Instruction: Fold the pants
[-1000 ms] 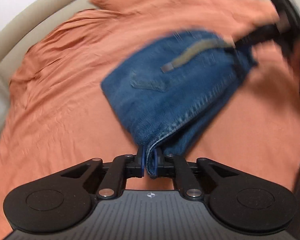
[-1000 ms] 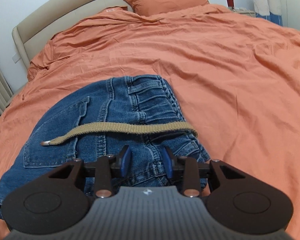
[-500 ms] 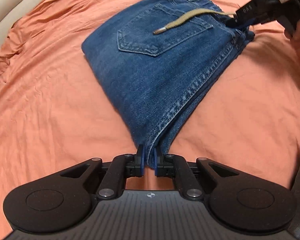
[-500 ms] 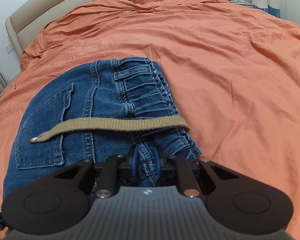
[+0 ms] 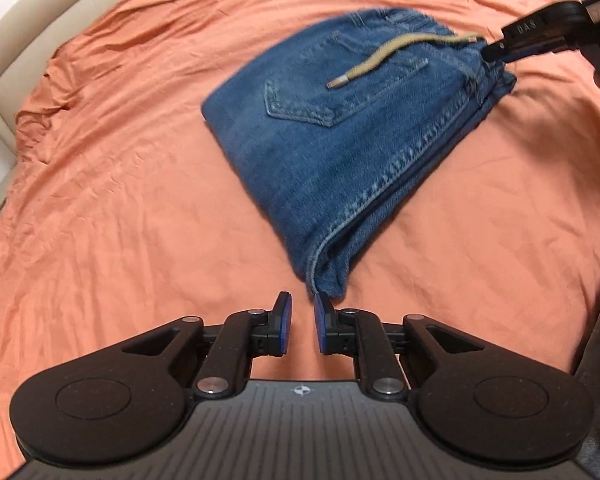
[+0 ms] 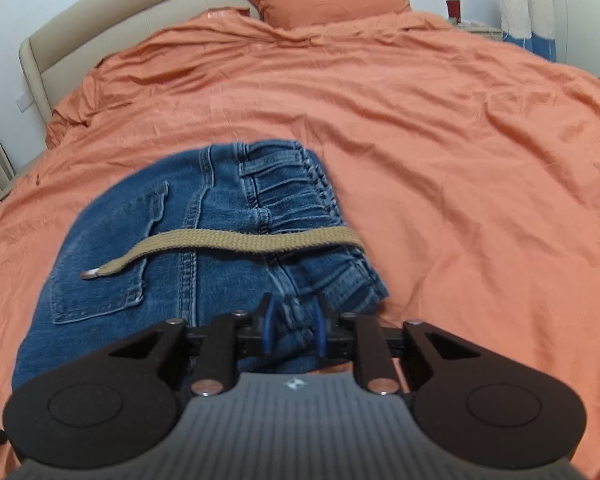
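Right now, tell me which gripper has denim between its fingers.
The right gripper: the jeans' waistband sits between its opening jaws. The left gripper's opening jaws are bare.

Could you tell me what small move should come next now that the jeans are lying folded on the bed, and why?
Probably draw both grippers back off the jeans. The left gripper is opening, with nothing between its jaws and the denim corner just beyond them. The right gripper is opening too, with the waistband edge between its jaws. The jeans lie folded on the orange bedspread, tan belt across the top.
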The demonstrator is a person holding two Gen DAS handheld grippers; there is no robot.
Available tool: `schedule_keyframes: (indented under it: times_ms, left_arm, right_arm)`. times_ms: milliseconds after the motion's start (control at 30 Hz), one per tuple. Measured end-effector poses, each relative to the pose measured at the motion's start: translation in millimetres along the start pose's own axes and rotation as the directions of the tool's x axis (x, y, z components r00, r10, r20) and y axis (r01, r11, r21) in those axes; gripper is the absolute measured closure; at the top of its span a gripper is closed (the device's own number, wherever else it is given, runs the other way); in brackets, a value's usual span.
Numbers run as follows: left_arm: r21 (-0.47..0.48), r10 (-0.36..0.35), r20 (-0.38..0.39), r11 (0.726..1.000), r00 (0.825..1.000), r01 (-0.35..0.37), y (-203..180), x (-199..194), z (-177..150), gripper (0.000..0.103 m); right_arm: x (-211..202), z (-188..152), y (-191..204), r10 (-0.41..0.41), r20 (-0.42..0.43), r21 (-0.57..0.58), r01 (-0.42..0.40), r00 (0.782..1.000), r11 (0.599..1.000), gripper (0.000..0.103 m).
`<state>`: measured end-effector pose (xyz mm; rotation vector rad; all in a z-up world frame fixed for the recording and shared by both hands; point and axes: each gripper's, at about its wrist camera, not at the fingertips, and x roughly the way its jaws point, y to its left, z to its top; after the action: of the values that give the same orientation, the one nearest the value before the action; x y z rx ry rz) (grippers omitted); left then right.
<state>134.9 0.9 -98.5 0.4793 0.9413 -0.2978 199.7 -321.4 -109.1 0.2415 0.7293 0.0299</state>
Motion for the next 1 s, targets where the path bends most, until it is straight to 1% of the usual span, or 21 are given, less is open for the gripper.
schedule_keyframes:
  times_ms: [33,67,133,167,200,233,333,433,533,633,667,700,767,867,933,1000]
  left_arm:
    - [-0.006,0.002,0.009,1.0,1.0,-0.002,1.2,-4.1,1.7,0.083]
    - [-0.013,0.002,0.023,1.0,1.0,-0.001,2.3,-8.3,4.0,0.082]
    - [-0.026,-0.003,0.049,1.0,0.999,0.004,4.5,-15.3,10.0,0.075]
    - [-0.036,-0.007,0.064,0.999,0.998,0.009,6.5,-18.5,13.4,0.073]
    - [-0.047,-0.011,0.078,0.999,0.997,0.015,9.3,-20.6,17.0,0.07]
    - [-0.061,-0.016,0.092,0.998,0.996,0.022,13.3,-22.0,20.7,0.066]
    - [-0.121,-0.023,0.133,0.992,0.991,0.039,30.2,-20.3,33.2,0.063]
    - [-0.203,-0.031,0.16,0.977,0.987,0.064,52.9,-11.2,50.0,0.061]
    - [-0.277,-0.054,0.193,0.955,0.98,0.107,75.2,2.9,70.9,0.061]
    - [-0.324,-0.064,0.223,0.936,0.973,0.136,89.3,21.9,94.1,0.061]
    - [-0.331,-0.07,0.233,0.932,0.97,0.146,92.1,29.6,102.0,0.061]
    - [-0.334,-0.072,0.239,0.93,0.968,0.152,94.0,37.8,110.5,0.061]
    - [-0.331,-0.066,0.251,0.932,0.966,0.15,95.7,54.7,126.0,0.061]
    - [-0.319,-0.062,0.251,0.937,0.966,0.143,95.9,82.5,146.6,0.067]
    - [-0.292,-0.091,0.257,0.942,0.962,0.167,92.5,100.0,158.6,0.068]
    - [-0.259,-0.113,0.262,0.949,0.958,0.183,85.6,115.1,166.9,0.068]
  right_arm:
    - [-3.7,0.2,-2.5,0.002,0.013,0.009,-0.002,1.0,1.0,0.075]
    - [-7.0,1.3,-5.2,0.008,0.026,0.025,-0.008,1.0,1.0,0.075]
    - [-12.7,3.2,-9.5,0.022,0.051,0.055,-0.025,0.998,0.998,0.075]
    - [-15.1,4.3,-10.6,0.026,0.064,0.061,-0.03,0.998,0.998,0.073]
    - [-17.5,4.9,-10.7,0.026,0.076,0.062,-0.031,0.997,0.998,0.072]
    - [-19.7,5.5,-10.6,0.026,0.087,0.061,-0.031,0.996,0.998,0.068]
    - [-25.0,11.4,-7.6,0.035,0.109,0.038,-0.039,0.993,0.999,0.067]
    - [-28.0,25.2,-2.7,0.056,0.124,-0.01,-0.055,0.991,0.998,0.067]
    - [-23.1,43.1,0.5,0.074,0.12,-0.049,-0.069,0.99,0.996,0.063]
    - [-7.8,62.1,7.9,0.069,0.097,-0.104,-0.059,0.993,0.993,0.065]
    - [-0.8,67.8,11.3,0.073,0.089,-0.124,-0.062,0.993,0.99,0.071]
    - [7.0,73.9,15.4,0.076,0.079,-0.145,-0.064,0.994,0.987,0.074]
    - [24.4,85.8,25.4,0.071,0.061,-0.194,-0.058,0.996,0.979,0.078]
    - [53.7,101.5,37.9,0.067,0.033,-0.251,-0.057,0.997,0.966,0.079]
    - [73.2,110.6,45.5,0.077,-0.001,-0.278,-0.075,0.997,0.958,0.08]
    - [91.8,115.6,51.4,0.06,-0.021,-0.31,-0.063,0.998,0.949,0.08]
